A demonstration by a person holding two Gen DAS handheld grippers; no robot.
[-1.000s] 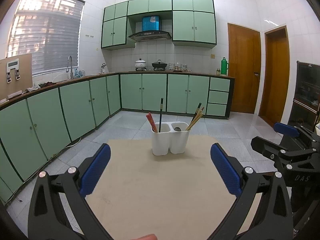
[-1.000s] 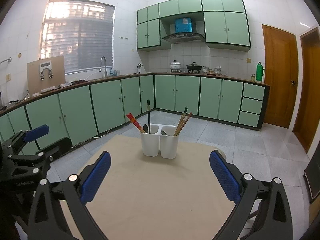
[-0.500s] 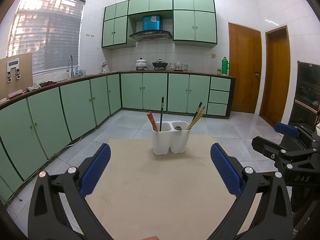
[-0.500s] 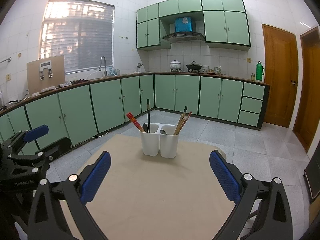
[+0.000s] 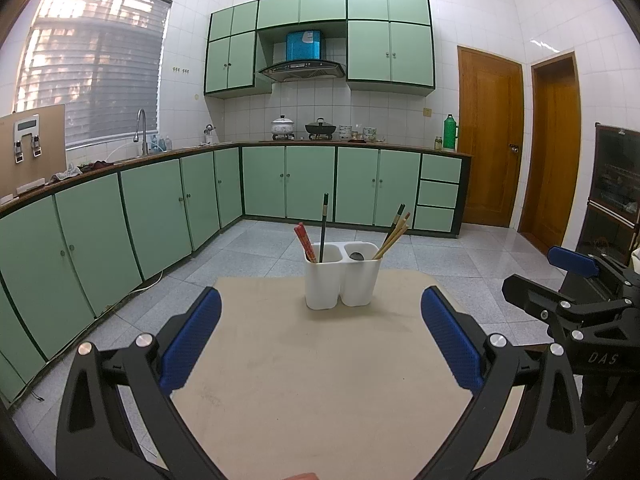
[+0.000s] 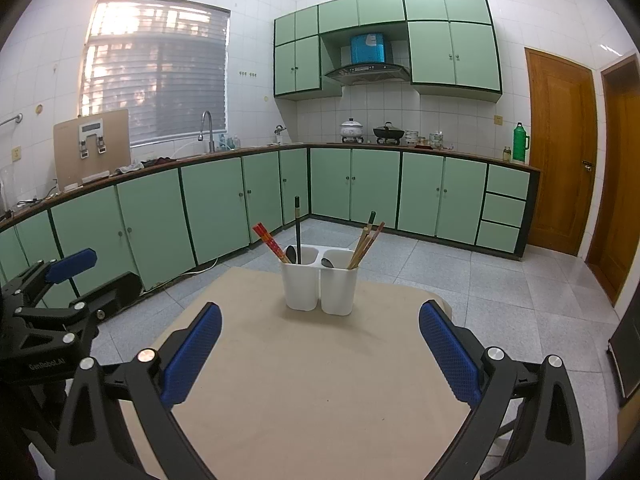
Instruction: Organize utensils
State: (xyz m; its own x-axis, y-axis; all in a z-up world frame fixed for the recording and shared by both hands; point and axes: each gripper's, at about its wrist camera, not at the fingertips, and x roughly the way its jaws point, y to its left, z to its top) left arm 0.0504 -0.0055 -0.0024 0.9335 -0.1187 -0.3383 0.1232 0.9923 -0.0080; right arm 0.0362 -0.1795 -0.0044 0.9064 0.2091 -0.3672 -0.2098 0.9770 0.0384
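Note:
A white two-compartment utensil holder (image 5: 341,280) (image 6: 318,287) stands upright at the far middle of a beige table (image 5: 312,380) (image 6: 304,376). Its left compartment holds red chopsticks (image 5: 305,241) (image 6: 271,242), a tall black chopstick (image 5: 323,224) (image 6: 297,224) and a dark spoon (image 6: 291,254). Its right compartment holds wooden chopsticks (image 5: 394,231) (image 6: 366,244) and a spoon (image 5: 356,256) (image 6: 327,263). My left gripper (image 5: 320,320) hangs open over the near table, nothing between its blue pads. My right gripper (image 6: 320,328) is likewise open and holds nothing. Both stay well short of the holder.
Green cabinets (image 5: 160,208) run along the left and back walls under a countertop with a sink tap (image 5: 141,128) and pots (image 5: 283,125). Wooden doors (image 5: 490,140) stand at right. Each gripper shows at the edge of the other's view: right gripper (image 5: 580,292), left gripper (image 6: 52,300).
The left wrist view has shifted very slightly; the holder sits marginally rightward in it. Both grippers remain open and the utensils have not moved.

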